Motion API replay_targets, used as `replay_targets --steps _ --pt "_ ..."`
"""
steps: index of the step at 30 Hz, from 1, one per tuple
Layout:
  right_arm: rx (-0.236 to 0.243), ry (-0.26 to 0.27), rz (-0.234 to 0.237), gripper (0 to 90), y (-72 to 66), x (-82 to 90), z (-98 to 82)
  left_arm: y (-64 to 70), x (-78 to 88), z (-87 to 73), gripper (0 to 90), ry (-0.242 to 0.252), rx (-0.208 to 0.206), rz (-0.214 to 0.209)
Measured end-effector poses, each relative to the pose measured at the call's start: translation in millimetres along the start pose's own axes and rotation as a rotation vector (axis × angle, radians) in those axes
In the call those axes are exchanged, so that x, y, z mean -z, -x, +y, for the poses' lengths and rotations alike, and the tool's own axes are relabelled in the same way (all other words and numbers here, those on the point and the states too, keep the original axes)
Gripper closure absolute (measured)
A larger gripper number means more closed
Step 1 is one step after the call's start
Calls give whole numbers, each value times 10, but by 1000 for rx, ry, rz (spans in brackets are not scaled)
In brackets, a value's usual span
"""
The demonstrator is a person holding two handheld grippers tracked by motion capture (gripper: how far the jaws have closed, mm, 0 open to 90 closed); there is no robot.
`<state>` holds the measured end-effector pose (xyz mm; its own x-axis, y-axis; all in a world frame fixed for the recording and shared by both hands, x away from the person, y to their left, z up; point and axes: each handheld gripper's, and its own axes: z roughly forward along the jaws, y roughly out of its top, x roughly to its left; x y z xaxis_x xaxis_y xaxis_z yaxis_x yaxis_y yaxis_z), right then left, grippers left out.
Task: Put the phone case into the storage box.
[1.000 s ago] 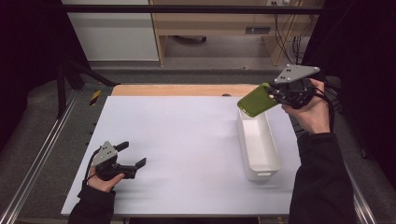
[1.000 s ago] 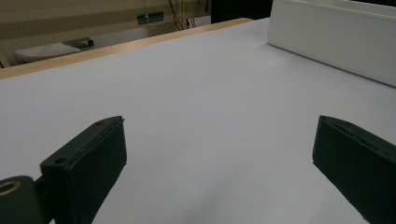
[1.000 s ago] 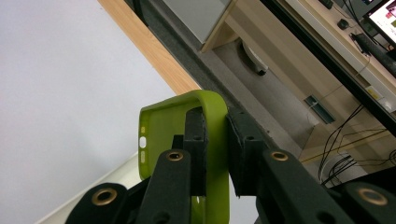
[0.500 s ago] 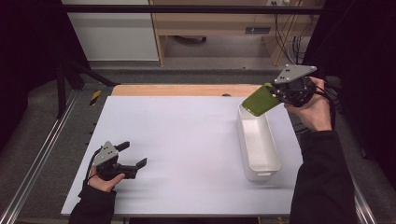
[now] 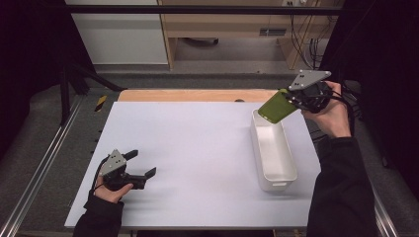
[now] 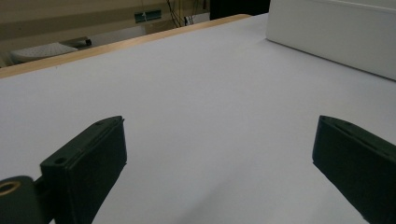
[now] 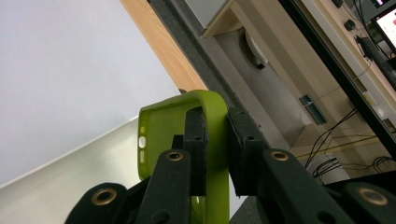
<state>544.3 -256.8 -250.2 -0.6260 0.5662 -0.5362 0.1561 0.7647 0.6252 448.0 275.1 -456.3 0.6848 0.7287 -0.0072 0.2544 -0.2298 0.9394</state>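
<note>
High view: green case (image 5: 275, 107) clamped in right tongs (image 5: 296, 100) above bin (image 5: 273, 151).

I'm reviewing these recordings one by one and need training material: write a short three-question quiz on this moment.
1. True or false: the right tongs are clamped on the edge of the green phone case.
2. Where is the phone case relative to the white bin?
A. lying flat inside it
B. held in the air above its far end
C. resting on the table left of it
3. Fill in: the left tongs sit low over the table with their jaws ____ and nothing between them.

Key: 1 true; 2 B; 3 open.
</note>
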Motion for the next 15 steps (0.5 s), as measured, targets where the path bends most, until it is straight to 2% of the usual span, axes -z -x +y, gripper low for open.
replay_targets --steps 7,11,15 --pt "28 -16 -1 790 21 -7 -17 -5 -2 -2 30 1 -3 -1" --pt "37 -18 14 790 30 -44 -19 -4 -5 -2 30 1 -5 -2" --pt "72 -27 33 789 38 -102 -23 -6 -6 -3 30 3 -6 -3"
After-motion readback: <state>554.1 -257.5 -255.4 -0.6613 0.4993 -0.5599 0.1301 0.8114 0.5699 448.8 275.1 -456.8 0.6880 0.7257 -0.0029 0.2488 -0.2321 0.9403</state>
